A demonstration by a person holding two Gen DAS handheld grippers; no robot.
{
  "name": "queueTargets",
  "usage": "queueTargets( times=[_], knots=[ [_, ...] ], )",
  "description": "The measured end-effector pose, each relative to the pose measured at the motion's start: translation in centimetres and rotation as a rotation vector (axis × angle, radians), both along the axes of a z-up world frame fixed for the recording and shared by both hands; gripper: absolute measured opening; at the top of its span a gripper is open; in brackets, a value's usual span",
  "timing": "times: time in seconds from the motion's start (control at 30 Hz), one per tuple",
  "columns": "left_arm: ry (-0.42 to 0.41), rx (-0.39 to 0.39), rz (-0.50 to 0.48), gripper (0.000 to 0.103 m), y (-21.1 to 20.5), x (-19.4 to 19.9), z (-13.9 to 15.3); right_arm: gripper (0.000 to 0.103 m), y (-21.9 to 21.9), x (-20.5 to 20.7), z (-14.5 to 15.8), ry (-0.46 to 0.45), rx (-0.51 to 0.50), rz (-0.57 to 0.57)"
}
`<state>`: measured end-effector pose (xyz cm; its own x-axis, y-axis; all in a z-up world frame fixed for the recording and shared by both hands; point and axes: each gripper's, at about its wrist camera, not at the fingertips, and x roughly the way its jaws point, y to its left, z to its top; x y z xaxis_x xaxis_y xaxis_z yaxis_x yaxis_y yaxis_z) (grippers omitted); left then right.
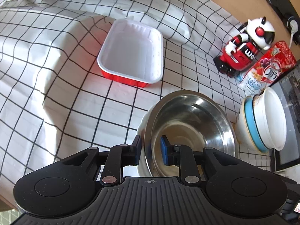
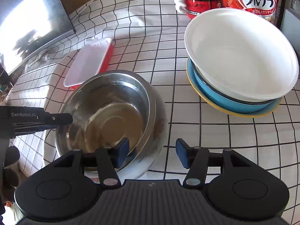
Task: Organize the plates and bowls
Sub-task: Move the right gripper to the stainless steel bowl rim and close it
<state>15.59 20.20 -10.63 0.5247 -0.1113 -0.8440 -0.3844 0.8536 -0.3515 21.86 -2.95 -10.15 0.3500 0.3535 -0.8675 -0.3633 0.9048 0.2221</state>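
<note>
A steel bowl sits nested in a white bowl on the checked cloth; it also shows in the right wrist view. My left gripper straddles the near rims of both bowls, one pad outside and one pad inside, with a gap still showing. My right gripper is open and straddles the steel bowl's near right rim without closing. A stack of a white plate, a blue bowl and a yellow-rimmed plate stands to the right. A red tray with a white inside lies beyond.
A red and white robot toy and a red cereal bag stand at the back right. A dark screen lies at the left of the cloth. The checked cloth covers the table.
</note>
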Motion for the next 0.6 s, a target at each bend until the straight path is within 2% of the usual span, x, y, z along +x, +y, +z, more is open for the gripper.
queueTargets(
  times=[0.17,0.3,0.47,0.6],
  knots=[
    [0.012,-0.011,-0.018,0.024,-0.2,0.8,-0.6,0.055,0.3,0.6,-1.2,0.068,0.045,-0.002],
    [0.022,-0.059,-0.029,0.023,0.1,1.4,-1.8,0.055,0.6,0.5,-2.7,0.139,0.100,0.025],
    [0.038,-0.096,-0.031,0.021,-0.3,1.6,-3.0,0.053,1.2,-0.4,-3.0,0.093,0.088,0.053],
    [0.036,-0.113,-0.059,0.030,-0.8,2.7,-3.4,0.050,1.3,0.8,-3.1,0.086,0.090,0.040]
  ],
)
